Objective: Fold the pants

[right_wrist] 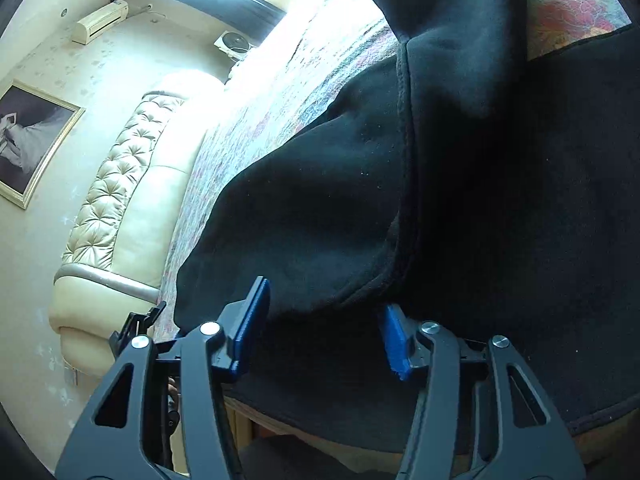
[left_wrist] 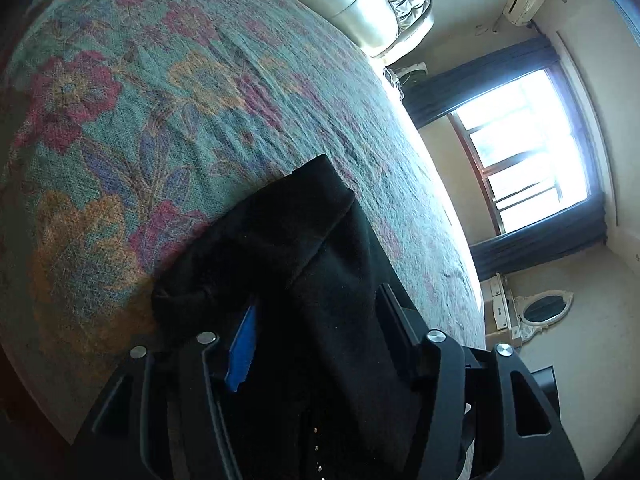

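Observation:
Black pants (left_wrist: 304, 240) lie on a floral bedspread (left_wrist: 140, 100). In the left wrist view my left gripper (left_wrist: 316, 320) has its jaws wide apart, with the black cloth lying between the blue-padded fingers (left_wrist: 242, 352). In the right wrist view the pants (right_wrist: 460, 180) fill most of the frame, partly folded with a seam running down the middle. My right gripper (right_wrist: 324, 320) is open, its blue pads (right_wrist: 250, 324) standing on either side of a fold of the cloth without pinching it.
A cream tufted headboard (right_wrist: 120, 184) stands at the bed's far end. A bright window (left_wrist: 528, 152) with dark curtains, an air conditioner (right_wrist: 100, 22), a framed picture (right_wrist: 28, 140) and a white dresser with an oval mirror (left_wrist: 544, 308) line the walls.

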Available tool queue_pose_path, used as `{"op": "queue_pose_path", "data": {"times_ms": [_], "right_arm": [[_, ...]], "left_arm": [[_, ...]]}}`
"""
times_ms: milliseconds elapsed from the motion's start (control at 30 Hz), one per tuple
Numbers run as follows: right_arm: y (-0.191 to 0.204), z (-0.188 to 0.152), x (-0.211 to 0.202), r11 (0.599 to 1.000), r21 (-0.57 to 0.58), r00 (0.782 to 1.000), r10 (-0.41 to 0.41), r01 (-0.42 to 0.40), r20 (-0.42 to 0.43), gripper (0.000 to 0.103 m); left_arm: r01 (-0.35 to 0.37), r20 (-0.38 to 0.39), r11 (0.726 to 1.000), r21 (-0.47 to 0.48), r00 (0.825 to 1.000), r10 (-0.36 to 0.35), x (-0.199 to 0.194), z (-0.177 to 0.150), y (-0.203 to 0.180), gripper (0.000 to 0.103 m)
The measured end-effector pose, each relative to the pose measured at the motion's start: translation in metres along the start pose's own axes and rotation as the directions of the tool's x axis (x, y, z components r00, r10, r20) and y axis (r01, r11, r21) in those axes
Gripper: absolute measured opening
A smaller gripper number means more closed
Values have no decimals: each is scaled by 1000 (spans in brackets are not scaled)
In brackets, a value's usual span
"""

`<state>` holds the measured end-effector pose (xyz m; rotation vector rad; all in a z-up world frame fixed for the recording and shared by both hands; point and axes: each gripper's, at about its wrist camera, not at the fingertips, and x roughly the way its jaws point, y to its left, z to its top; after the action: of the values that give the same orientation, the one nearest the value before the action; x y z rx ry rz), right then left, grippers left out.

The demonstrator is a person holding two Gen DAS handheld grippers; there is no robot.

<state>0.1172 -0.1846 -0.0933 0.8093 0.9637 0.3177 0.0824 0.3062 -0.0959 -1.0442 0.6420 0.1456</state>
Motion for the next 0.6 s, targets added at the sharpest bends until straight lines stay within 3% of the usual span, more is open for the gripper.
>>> {"op": "queue_pose_path", "data": {"times_ms": [33, 67, 100, 200, 433, 600], "right_arm": [[-2, 0, 1, 1000, 2, 1000, -4, 4, 1, 31], [-6, 1, 2, 1000, 6, 1000, -12, 12, -1, 19], [-9, 1, 3, 1000, 13, 1000, -5, 5, -6, 16], [-11, 0, 2, 1000, 19, 1000, 13, -13, 0, 14], [5, 2, -24, 996, -14, 995, 93, -93, 36, 11], [13, -11, -54, 990, -66, 992, 123, -121, 21, 11]], "left_arm": [[-19, -10, 1000, -1, 1000, 19, 3, 2, 2, 25], [-24, -23, 1000, -13, 999, 23, 5, 3, 6, 20], [-4, -33, 999, -40, 999, 2, 7, 4, 11, 17], [43, -39, 993, -107, 998, -48, 7, 7, 20, 15], [130, -18, 985, -114, 991, -132, -23, 15, 8, 13], [124, -27, 988, -93, 992, -127, -49, 9, 13, 13]]}}
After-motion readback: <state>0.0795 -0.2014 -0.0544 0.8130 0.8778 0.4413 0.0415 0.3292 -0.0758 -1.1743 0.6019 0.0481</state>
